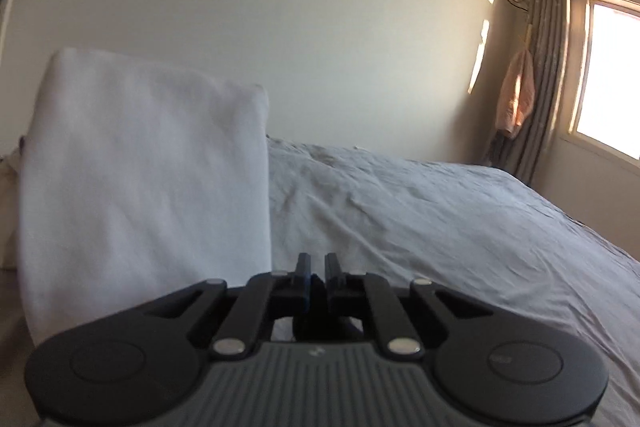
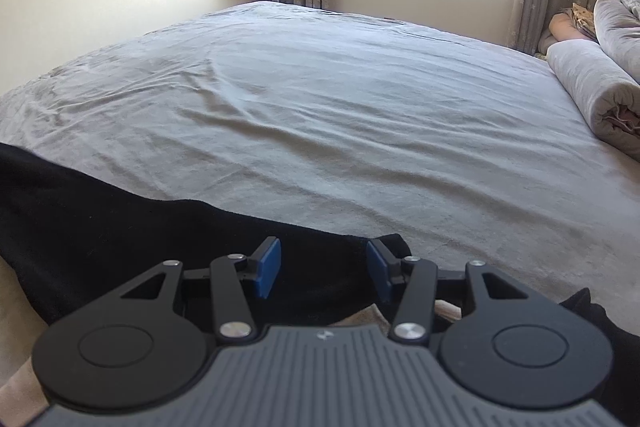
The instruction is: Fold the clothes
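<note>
The black garment (image 2: 120, 247) lies spread along the near edge of the bed (image 2: 340, 99), a dark, matte, limp cloth whose far hem runs across the grey sheet in a soft wavy line. It looks light and floppy, with no stiffness to hold a shape, so it should drape and sag from wherever it is lifted; a pinch at a corner or along the hem, rather than mid-panel, would likely carry a clean fold line. The right tool (image 2: 323, 269) hovers over the garment's right-hand end, its blue pads (image 2: 267, 267) about half apart with only dark cloth below and nothing pressed between them. The left tool (image 1: 316, 277) has its jaws drawn nearly together; whether any fabric is caught in them cannot be told, since no black cloth shows there. Beside it on the bed a white folded cloth (image 1: 144, 179) stands against the wall.
</note>
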Motion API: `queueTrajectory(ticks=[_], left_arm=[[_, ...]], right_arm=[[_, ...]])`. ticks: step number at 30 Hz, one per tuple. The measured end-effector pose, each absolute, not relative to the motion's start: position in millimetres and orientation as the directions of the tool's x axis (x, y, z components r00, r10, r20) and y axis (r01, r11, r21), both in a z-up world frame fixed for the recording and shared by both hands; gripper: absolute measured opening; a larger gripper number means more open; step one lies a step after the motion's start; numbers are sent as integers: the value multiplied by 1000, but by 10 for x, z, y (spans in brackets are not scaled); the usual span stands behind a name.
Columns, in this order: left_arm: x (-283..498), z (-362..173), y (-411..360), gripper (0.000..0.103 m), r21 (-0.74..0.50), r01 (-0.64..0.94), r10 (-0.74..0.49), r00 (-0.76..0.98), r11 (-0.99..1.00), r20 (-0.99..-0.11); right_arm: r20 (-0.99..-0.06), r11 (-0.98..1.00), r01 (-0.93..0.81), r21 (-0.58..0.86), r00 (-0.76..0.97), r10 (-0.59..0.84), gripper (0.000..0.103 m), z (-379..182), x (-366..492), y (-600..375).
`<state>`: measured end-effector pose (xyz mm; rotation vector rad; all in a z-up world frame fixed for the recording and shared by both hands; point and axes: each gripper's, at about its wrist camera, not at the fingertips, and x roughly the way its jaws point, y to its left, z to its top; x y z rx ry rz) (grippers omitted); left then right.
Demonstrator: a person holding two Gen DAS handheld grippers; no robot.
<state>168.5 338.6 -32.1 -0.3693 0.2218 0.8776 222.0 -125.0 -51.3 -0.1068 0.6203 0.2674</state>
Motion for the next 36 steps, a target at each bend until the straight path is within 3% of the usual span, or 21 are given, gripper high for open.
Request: queueTrajectory(ticks=[1, 4, 5, 13, 19, 21, 22, 25, 26, 29, 33, 34, 35, 36], left_arm=[[1689, -332, 3424, 12, -230, -798, 715, 602, 557, -357], [1673, -353, 3482, 43, -249, -822, 720, 569, 513, -398], [1660, -353, 3485, 49, -252, -826, 721, 564, 505, -403], [1805, -214, 3332, 52, -149, -792, 680, 590, 592, -436], [2060, -470, 3449, 53, -21, -780, 618, 511, 625, -597], [2045, -580, 3480, 53, -12, -778, 610, 502, 628, -612], [2046, -599, 3464, 51, 1, -774, 616, 504, 634, -606], [2084, -620, 3399, 4, 42, -756, 622, 505, 654, -598], [2088, -622, 3374, 0, 51, -746, 620, 510, 663, -595], [2054, -550, 3332, 0, 38, -747, 638, 538, 663, -551], [1919, -388, 3277, 0, -2, -759, 694, 596, 651, -404], [1897, -357, 3278, 0, -8, -764, 707, 600, 645, -374], [1874, -326, 3278, 0, -14, -769, 719, 603, 639, -344], [1866, -311, 3301, 0, -15, -780, 729, 591, 625, -344]], right_arm=[[-587, 960, -277, -22, 781, 212, 52, -514, 2222, -1264], [-584, 963, -269, -26, 786, 203, 52, -499, 2223, -1304], [-582, 964, -265, -25, 788, 201, 52, -491, 2224, -1320], [-580, 965, -261, -20, 789, 202, 52, -471, 2209, -1350], [-578, 970, -242, -14, 794, 190, 52, -448, 2237, -1454], [-581, 969, -246, -3, 789, 198, 52, -443, 2250, -1499], [-584, 966, -260, 2, 783, 212, 52, -442, 2260, -1502], [-587, 947, -322, -2, 767, 260, 52, -445, 2302, -1420], [-586, 939, -345, -10, 763, 274, 52, -453, 2318, -1369], [-601, 909, -413, -55, 741, 300, 52, -521, 2370, -1178], [-601, 875, -463, -141, 742, 296, 48, -641, 2396, -1008], [-600, 868, -476, -143, 739, 306, 39, -645, 2394, -994], [-602, 856, -497, -140, 730, 325, 15, -640, 2387, -975], [-599, 849, -504, -157, 733, 324, 6, -634, 2368, -938]])
